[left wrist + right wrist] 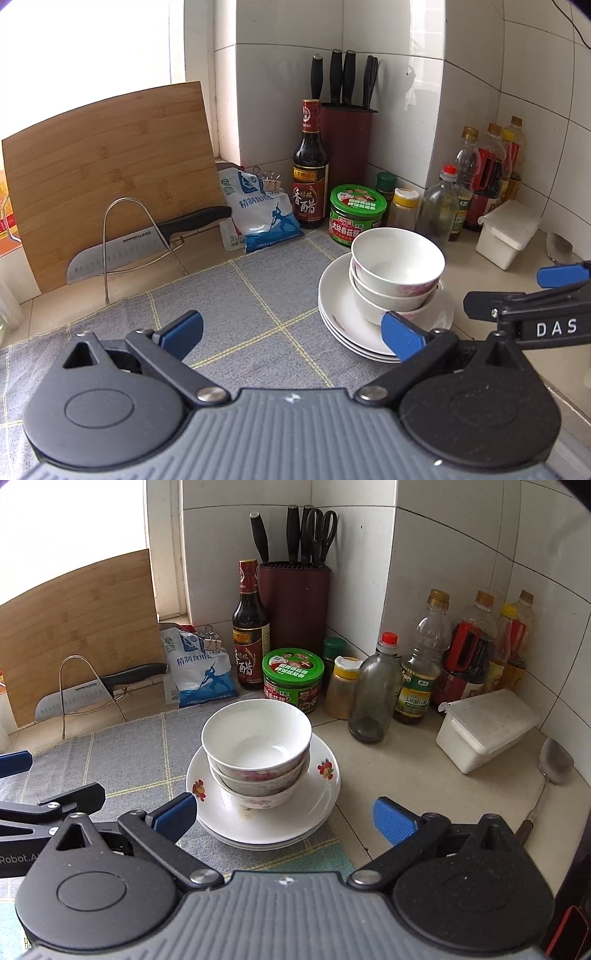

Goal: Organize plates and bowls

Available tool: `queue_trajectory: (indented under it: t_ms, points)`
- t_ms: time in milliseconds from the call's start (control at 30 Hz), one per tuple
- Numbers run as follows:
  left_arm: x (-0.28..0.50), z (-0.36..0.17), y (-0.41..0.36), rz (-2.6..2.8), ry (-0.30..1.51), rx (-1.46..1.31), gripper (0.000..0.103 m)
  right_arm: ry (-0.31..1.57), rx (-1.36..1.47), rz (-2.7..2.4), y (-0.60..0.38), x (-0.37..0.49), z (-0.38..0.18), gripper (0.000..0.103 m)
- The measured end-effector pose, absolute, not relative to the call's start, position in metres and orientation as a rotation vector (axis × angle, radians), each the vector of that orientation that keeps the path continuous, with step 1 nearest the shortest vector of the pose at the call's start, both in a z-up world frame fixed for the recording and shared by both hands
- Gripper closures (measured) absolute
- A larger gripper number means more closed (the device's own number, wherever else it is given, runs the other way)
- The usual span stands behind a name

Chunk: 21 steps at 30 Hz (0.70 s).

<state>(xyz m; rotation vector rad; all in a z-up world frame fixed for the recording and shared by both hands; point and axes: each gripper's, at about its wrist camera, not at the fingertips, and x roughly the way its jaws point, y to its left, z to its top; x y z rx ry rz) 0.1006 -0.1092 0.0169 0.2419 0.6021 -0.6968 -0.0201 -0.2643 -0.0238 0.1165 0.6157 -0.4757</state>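
Note:
Three white bowls (397, 266) with pink flower prints are nested and stand on a stack of white plates (340, 295) at the right edge of a grey checked mat (236, 306). In the right wrist view the bowls (256, 746) and plates (317, 775) sit just ahead, between the fingers. My left gripper (291, 332) is open and empty, to the left of the stack. My right gripper (282, 818) is open and empty, just in front of the plates; it also shows in the left wrist view (524, 291).
Behind the stack stand a green jar (293, 679), a vinegar bottle (250, 627), a knife block (295, 602), several oil and sauce bottles (424, 664) and a salt bag (199, 672). A cutting board (110, 173) and knife (147, 240) lean at the left. A white box (484, 727) and ladle (554, 764) lie right.

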Motion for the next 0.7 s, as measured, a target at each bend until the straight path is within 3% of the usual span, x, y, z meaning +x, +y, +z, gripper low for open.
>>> queue_trajectory:
  t_ms: [700]
  points:
    - [0.0963,0.0248,-0.1057,-0.655,0.587,0.245,0.001,0.593,0.109,-0.477,-0.2555,-0.0197,-0.0203,0.000]
